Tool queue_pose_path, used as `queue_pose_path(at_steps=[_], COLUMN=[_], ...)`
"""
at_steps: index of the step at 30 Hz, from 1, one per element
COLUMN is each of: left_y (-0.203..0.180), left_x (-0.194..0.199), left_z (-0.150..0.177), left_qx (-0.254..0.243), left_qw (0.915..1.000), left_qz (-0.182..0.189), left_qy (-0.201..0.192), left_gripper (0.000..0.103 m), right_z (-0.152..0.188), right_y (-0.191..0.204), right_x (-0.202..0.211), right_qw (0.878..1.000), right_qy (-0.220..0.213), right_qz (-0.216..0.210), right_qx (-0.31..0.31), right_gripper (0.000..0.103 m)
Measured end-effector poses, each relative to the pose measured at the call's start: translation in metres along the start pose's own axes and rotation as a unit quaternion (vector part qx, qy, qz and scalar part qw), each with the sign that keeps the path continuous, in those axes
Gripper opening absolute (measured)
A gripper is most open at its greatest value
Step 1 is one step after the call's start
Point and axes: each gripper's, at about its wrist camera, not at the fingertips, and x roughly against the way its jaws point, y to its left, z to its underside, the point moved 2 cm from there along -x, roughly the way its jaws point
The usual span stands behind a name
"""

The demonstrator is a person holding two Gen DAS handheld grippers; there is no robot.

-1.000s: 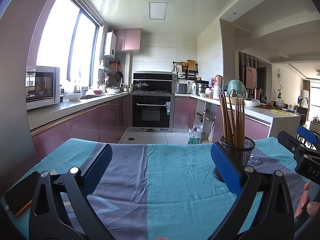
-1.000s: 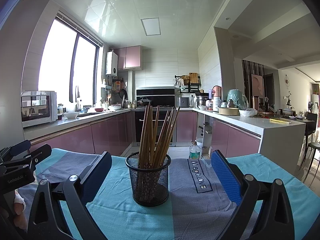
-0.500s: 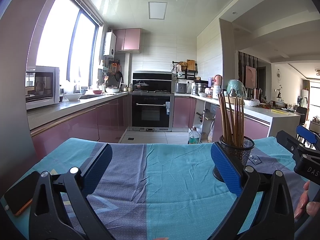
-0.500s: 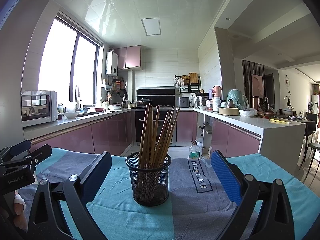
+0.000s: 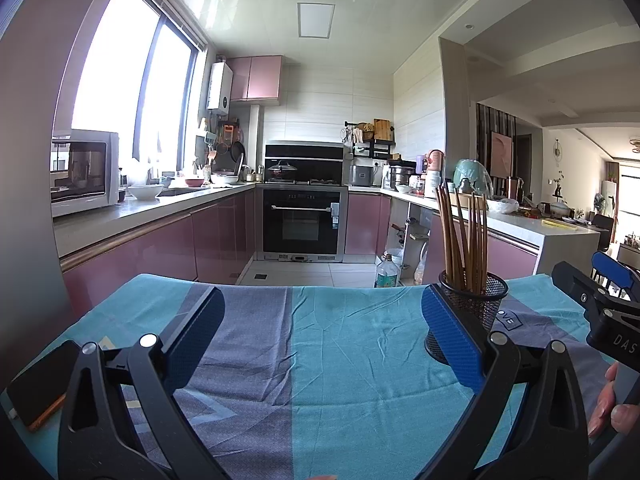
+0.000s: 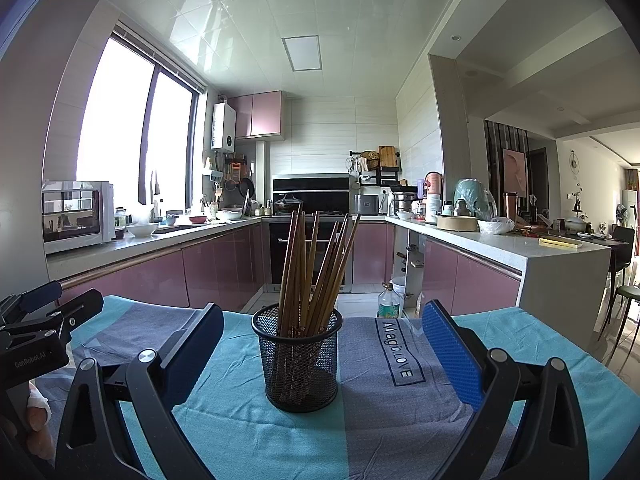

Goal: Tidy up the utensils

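Observation:
A black mesh cup [image 6: 298, 360] stands upright on the teal and grey cloth [image 6: 380, 420], holding several brown wooden chopsticks [image 6: 316, 272]. It sits a short way ahead of my right gripper [image 6: 320, 344], centred between its blue pads, which stand open and hold nothing. In the left wrist view the same mesh cup [image 5: 476, 304] with its chopsticks [image 5: 464, 236] is partly hidden behind the right blue pad. My left gripper [image 5: 320, 328] is open over bare cloth [image 5: 340, 360], to the left of the cup.
A phone [image 5: 38, 392] lies at the cloth's left edge. The right gripper's body [image 5: 600, 304] and a hand [image 5: 612, 404] show at the right of the left view. Behind the table's far edge are pink kitchen cabinets [image 6: 224, 264], an oven [image 5: 302, 228] and a counter [image 6: 516, 248].
The left gripper's view has shifted very slightly; the cup sits a touch lower in it. The right gripper and cup have not visibly moved.

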Motion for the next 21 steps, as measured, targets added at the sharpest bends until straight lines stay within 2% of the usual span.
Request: queue_pose_path(at_steps=[21], left_y=[0.0045], left_x=[0.0013], left_z=[-0.0011], left_qx=[0.004], left_qw=[1.0], left_qz=[0.004], left_qy=[0.003], left_gripper=[0.097], right_z=[0.0003], right_y=[-0.0013], right_x=[-0.0004], right_qw=[1.0], right_qy=[0.004], right_qz=[0.001], right_qx=[-0.001], right_gripper=[0.096])
